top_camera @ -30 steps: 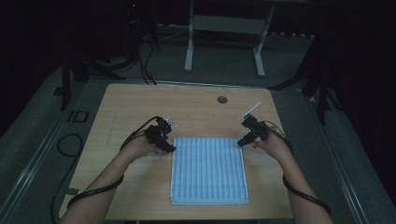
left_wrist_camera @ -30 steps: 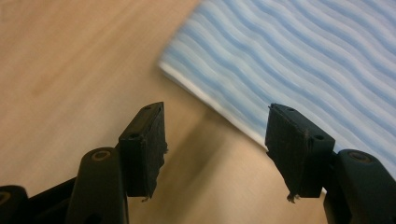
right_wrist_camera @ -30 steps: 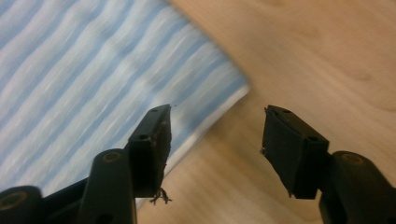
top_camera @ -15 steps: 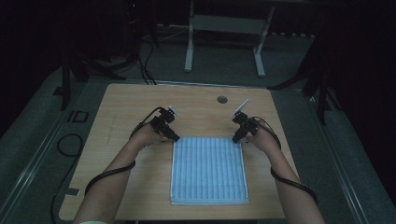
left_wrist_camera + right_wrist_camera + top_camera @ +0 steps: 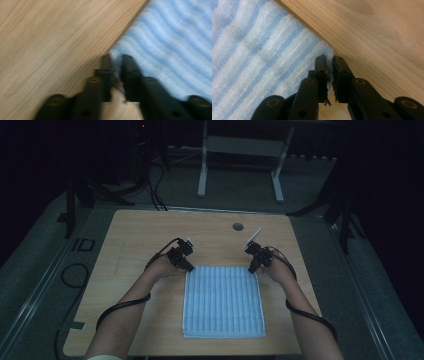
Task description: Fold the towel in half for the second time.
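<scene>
The blue-striped towel (image 5: 223,301) lies flat on the wooden table (image 5: 140,235), its long axis running from the tongs back toward the person. Each far corner sits right in a pair of tongs: the left gripper (image 5: 189,267) has just closed its jaws on the far left corner, cloth pinched between them, and the right gripper (image 5: 252,268) has just closed on the far right corner likewise. The whole towel stretches away below both grips, so neither hand is nearer; I'd guess they lift together next.
</scene>
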`<state>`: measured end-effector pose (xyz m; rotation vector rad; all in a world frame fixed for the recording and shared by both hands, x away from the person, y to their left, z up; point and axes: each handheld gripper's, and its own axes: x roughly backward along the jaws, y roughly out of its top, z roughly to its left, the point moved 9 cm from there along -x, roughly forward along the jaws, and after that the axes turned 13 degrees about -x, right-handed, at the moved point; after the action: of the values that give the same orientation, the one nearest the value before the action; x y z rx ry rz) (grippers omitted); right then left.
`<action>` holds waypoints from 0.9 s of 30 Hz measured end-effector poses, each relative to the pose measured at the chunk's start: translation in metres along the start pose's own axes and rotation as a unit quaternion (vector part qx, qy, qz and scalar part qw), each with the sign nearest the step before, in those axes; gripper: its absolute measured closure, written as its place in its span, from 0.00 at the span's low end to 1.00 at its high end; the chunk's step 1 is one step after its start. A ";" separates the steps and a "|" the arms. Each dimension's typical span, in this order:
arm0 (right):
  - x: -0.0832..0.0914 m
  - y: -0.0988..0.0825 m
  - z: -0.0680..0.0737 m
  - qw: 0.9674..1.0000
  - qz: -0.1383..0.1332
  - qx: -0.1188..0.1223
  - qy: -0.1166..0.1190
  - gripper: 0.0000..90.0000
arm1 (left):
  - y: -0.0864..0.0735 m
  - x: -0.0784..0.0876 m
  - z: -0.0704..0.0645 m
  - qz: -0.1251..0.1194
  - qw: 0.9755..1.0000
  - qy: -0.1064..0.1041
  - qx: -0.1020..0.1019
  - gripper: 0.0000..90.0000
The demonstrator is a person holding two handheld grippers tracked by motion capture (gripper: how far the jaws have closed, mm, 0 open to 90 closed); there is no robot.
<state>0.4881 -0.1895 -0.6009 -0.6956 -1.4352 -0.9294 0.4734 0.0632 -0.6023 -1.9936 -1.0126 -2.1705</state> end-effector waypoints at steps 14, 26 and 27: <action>0.088 0.027 0.002 0.993 -0.120 0.015 -0.015 0.93 | 0.032 0.083 0.012 -0.068 0.994 0.082 -0.021 0.97; 0.121 -0.042 0.045 0.978 -0.195 0.079 0.009 0.92 | -0.019 0.103 -0.061 -0.102 0.990 0.069 -0.067 0.97; 0.121 -0.042 0.045 0.978 -0.195 0.079 0.009 0.92 | -0.019 0.103 -0.061 -0.102 0.990 0.069 -0.067 0.97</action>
<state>0.4183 -0.1849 -0.4848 -0.2888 -1.6416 -1.1018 0.3926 0.0907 -0.5160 -1.8299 -1.1225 -2.5044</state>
